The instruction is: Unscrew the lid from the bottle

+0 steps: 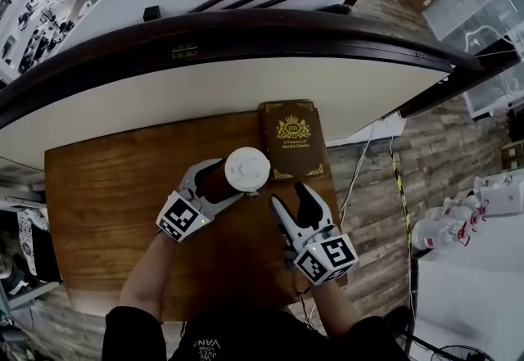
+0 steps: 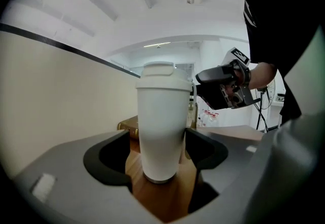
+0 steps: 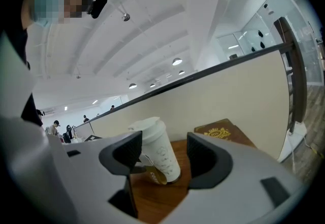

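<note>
Near edge of wooden table point(image 1: 98, 196): right gripper point(image 1: 288, 196) open, empty, just right of bottle point(image 2: 160, 126). Left gripper point(image 1: 228, 181) jaws apart, straddling upright white bottle, not clamping; lid point(image 1: 246, 169) on. Brown book point(image 1: 291, 140) just beyond, far right. Curved cream wall point(image 1: 246, 81) farthest.

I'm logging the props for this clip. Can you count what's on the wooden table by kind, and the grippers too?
bottle, white: 1
book, brown: 1
grippers: 2, the left gripper and the right gripper
Total: 4
</note>
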`<state>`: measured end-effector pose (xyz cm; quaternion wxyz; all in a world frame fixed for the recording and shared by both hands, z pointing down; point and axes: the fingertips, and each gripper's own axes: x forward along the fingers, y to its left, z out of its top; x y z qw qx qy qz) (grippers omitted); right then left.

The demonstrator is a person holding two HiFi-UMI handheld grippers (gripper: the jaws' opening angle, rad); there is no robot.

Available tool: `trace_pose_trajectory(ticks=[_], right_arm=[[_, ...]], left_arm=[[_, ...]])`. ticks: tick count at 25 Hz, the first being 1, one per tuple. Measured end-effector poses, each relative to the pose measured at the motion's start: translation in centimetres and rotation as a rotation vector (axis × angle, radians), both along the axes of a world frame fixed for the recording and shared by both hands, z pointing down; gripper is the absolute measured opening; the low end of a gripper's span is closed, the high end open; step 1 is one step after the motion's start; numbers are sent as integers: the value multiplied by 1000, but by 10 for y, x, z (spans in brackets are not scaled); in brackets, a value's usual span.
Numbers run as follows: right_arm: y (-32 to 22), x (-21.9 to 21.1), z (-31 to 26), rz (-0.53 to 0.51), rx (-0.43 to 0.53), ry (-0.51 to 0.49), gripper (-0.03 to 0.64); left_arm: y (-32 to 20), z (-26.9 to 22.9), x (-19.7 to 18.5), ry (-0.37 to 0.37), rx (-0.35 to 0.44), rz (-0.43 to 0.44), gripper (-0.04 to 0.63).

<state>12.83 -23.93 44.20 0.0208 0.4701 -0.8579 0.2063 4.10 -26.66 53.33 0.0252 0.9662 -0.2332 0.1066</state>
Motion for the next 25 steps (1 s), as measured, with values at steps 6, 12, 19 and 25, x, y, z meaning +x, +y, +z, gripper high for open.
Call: trace_pose_trajectory(ticks=[6,12,19,25], right_arm=[[-12,-19,-19,-72,88,57,259],[-24,-51,-26,-190,167,110,286],[-36,-72,-24,-315,257,199,327],[-42,-79,-16,-374,290,274,336]], left_arm=[[-6,1,17,37,6,7,354],[-12,13,32,69,-22,-4,382],[-17,19,45,78,-21,-12,382],[-20,16,49,84,-7,-22,382]])
